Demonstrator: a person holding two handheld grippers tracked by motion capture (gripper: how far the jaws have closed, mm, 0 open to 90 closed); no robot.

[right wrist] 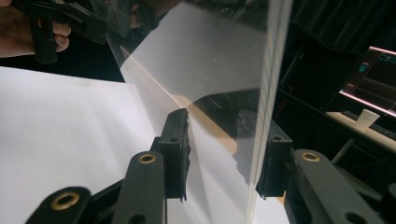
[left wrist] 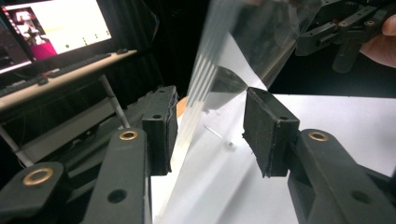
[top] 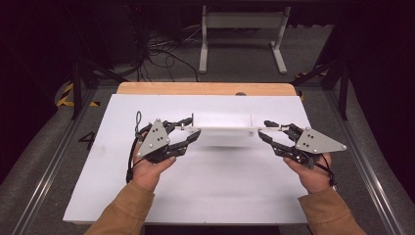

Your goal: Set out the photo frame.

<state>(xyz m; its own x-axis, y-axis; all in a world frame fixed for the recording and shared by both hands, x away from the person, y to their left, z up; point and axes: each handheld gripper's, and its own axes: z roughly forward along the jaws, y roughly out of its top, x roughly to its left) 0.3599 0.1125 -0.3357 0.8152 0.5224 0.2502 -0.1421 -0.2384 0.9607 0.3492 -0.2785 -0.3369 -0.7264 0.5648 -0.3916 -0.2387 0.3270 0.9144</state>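
**Clear sheet held up at both ends**

The white table fills the middle of the picture. Above it, in the center, the clear sheet stretches left to right, standing on edge. The left gripper and right gripper sit at its ends, jaws apart around the edges, not squeezing. It could tip or slip out.

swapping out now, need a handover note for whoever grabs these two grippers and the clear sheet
Left gripper: open, jaws either side of the left edge of the clear plastic sheet, not clamped.
Right gripper: open, jaws astride the sheet's right edge.
The sheet stands between the two grippers over the white board, mid-table.
Done: both grippers lined up on the edges.
Left: probably close both and lift; the purpose is unclear.
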